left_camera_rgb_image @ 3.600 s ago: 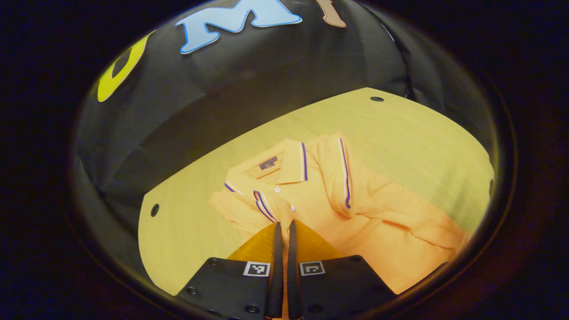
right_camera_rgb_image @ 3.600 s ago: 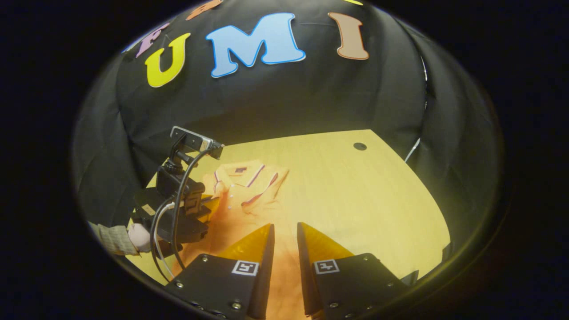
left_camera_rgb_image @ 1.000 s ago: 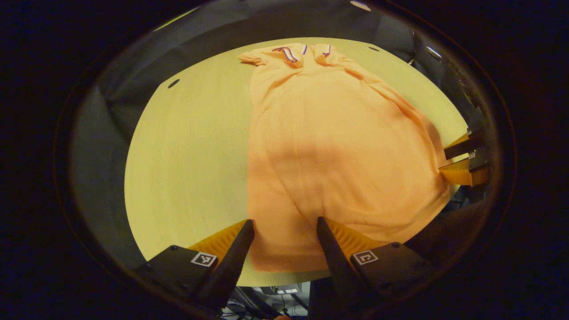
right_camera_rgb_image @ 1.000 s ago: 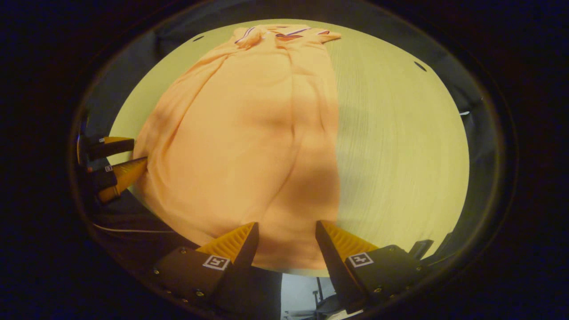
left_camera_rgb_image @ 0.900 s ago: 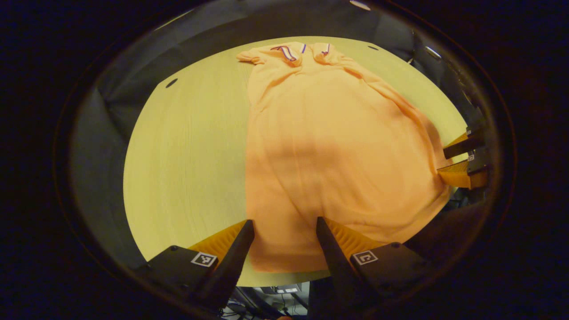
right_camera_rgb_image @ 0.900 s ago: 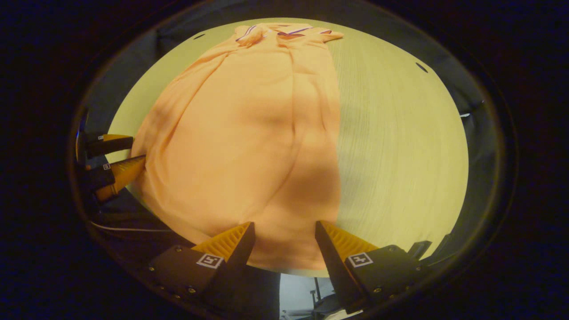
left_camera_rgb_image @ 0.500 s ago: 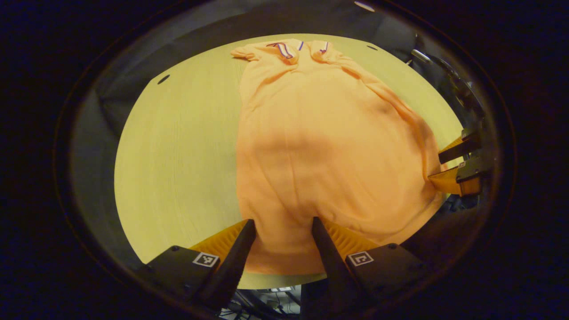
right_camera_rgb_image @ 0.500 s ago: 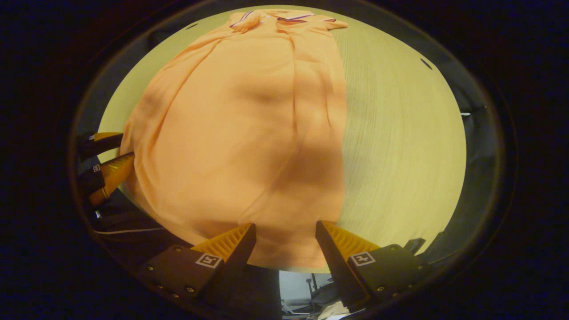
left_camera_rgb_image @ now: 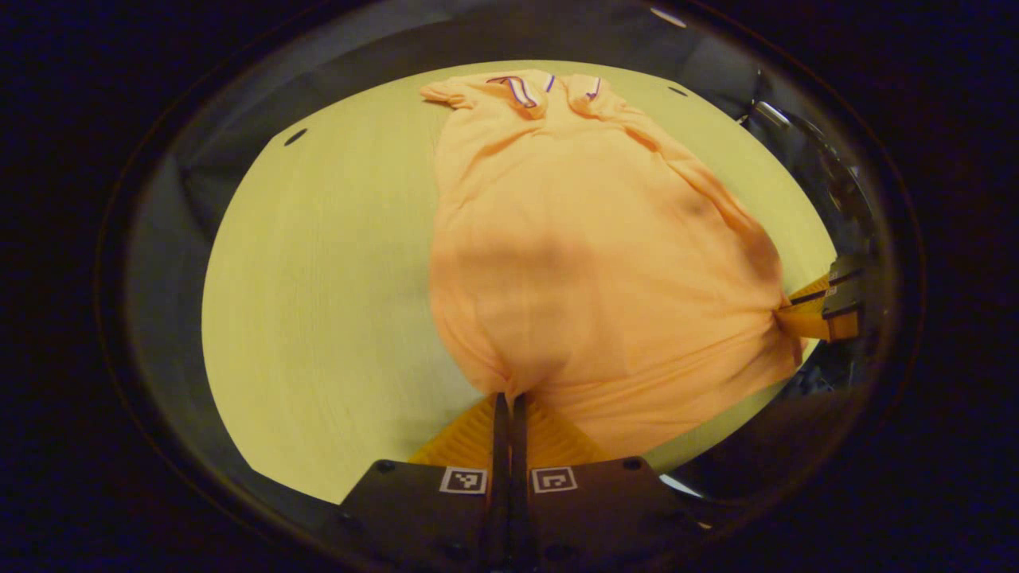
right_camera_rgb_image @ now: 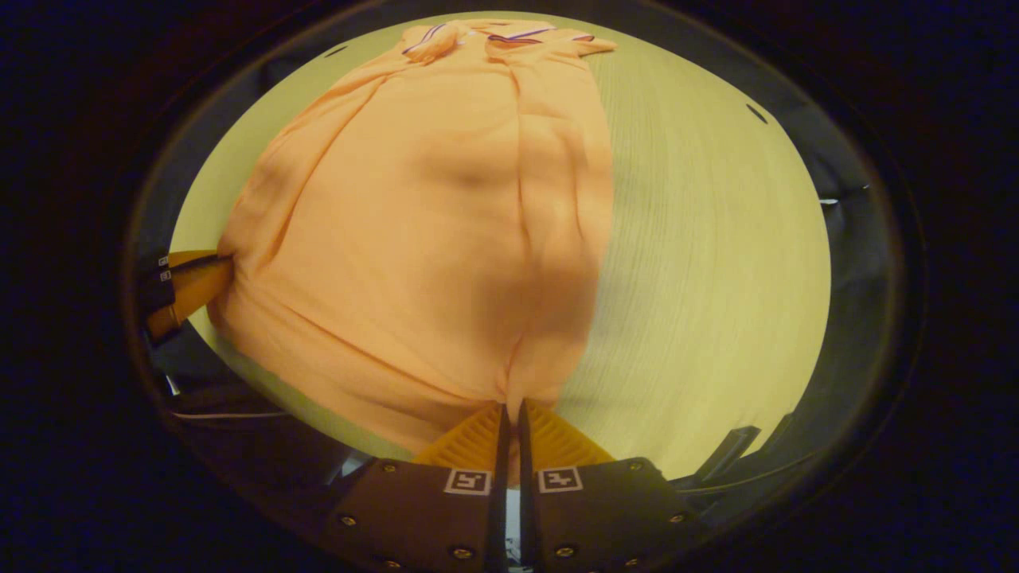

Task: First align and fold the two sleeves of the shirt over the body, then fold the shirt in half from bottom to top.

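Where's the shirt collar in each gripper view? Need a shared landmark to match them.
Left gripper view: the collar sits at the top centre, at the far end of the shirt.
Right gripper view: the collar sits at the very top, slightly left of centre.
Shared landmark: the collar's dark stripes; also the pinched hem, held by the left gripper and the right gripper.

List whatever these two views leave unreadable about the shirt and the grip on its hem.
- Hem of the orange polo shirt: in the left gripper view the left gripper covers the pinched cloth.
- Right gripper hides its pinch likewise in the right gripper view.
- Sleeves: far, too small to judge alignment.
- Table near edge: covered by cloth.
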`<state>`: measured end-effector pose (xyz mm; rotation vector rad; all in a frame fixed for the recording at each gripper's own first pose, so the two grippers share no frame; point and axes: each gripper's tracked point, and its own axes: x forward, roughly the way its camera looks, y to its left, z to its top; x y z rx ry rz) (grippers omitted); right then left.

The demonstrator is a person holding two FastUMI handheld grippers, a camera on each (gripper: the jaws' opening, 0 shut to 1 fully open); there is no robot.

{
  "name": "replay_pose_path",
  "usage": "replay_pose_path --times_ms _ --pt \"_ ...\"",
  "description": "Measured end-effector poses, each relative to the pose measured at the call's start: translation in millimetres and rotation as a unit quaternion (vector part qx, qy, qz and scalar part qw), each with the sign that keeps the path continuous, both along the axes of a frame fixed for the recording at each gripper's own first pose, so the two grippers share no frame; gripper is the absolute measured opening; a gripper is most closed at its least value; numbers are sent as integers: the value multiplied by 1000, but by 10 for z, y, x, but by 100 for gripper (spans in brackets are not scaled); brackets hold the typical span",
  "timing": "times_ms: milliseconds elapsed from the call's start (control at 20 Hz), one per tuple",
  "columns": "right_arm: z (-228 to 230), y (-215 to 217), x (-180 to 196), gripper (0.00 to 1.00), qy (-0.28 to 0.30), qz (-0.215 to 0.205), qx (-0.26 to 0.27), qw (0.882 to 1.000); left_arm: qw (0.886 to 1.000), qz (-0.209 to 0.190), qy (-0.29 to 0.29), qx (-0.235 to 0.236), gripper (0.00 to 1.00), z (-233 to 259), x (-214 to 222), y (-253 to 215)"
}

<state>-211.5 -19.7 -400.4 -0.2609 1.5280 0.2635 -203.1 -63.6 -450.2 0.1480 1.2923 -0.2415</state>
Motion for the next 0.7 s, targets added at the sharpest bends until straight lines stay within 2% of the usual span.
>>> replay_pose_path --times_ms 50,100,450,700 --pt "43 9 12 7 -7 -3 -1 1000 1000 -6 -6 3 6 -1 1 -2" --pt "51 0 4 0 -9 -2 0 1000 1000 -10 -11 1 6 27 19 -21" --pt "163 34 203 0 -45 -40 22 998 998 27 -48 -32 6 227 270 -11" --pt "452 118 552 0 -86 -48 36 995 994 44 -88 -45 6 568 641 -8"
